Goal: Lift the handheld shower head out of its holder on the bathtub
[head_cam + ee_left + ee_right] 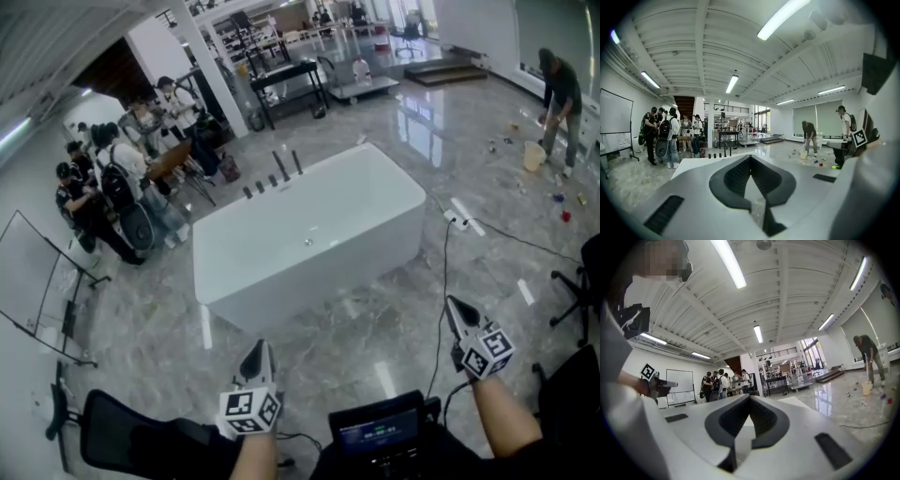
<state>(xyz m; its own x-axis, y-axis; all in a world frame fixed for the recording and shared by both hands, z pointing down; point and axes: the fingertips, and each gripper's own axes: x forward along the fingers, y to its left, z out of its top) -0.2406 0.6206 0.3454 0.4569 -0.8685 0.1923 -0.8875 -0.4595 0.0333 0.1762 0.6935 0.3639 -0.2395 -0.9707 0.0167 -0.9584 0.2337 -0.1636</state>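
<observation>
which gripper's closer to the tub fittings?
Left. Left gripper sits in front of the bathtub, roughly facing the fittings; right gripper is off past its right end.

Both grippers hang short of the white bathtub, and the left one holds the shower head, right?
Not quite. The left gripper holds nothing: the left gripper view shows its jaws shut and empty. It and the right gripper hang short of the white bathtub.

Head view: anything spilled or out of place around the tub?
Small coloured items lie scattered on the floor at far right, beside a bucket and a bending person. A cable trails loose over the floor past the tub's right corner. The tub itself looks upright and intact.
</observation>
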